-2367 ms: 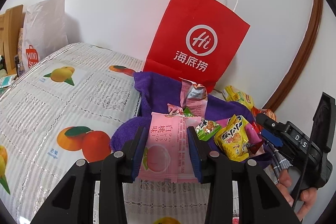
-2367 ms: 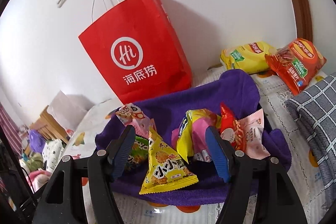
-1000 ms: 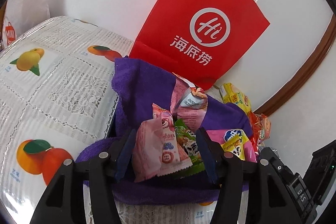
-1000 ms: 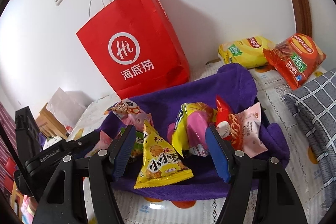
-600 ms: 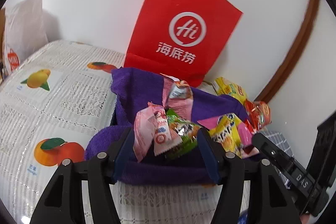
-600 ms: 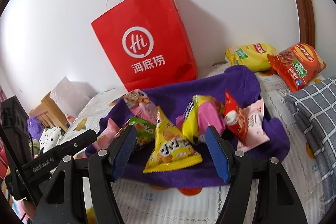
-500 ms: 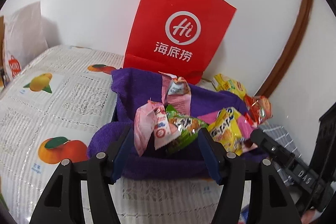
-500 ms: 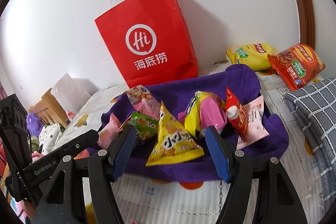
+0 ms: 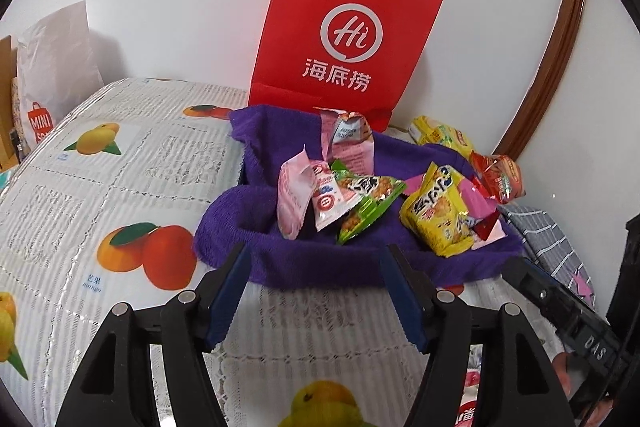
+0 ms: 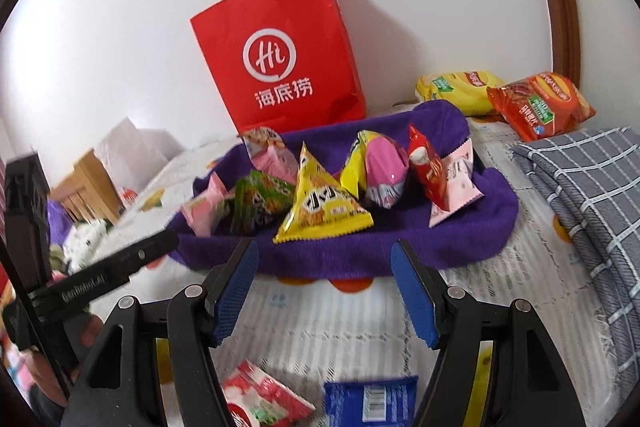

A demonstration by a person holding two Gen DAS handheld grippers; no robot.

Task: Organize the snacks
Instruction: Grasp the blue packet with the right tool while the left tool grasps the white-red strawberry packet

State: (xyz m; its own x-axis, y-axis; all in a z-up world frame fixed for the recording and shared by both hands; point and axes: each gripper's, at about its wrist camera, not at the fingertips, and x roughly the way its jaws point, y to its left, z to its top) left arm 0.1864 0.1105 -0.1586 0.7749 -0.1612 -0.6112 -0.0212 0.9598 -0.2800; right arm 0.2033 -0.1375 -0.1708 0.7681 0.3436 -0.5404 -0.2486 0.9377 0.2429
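Pink peach packet (image 9: pixel 295 197) now dropped in purple basket (image 9: pixel 280 267); left gripper (image 9: pixel 314 289) jaws just opened, empty. Right gripper (image 10: pixel 322 287) open, empty (red (image 10: pixel 262 401) and blue (image 10: pixel 370 401) packets remain on bed).

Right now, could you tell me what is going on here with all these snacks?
A person is sorting snack packets into a purple towel-lined tray in front of a red paper bag. Both the left gripper and the right gripper hover open and empty before it; the left jaws have just been opening. More packets, including a blue packet, lie nearer.
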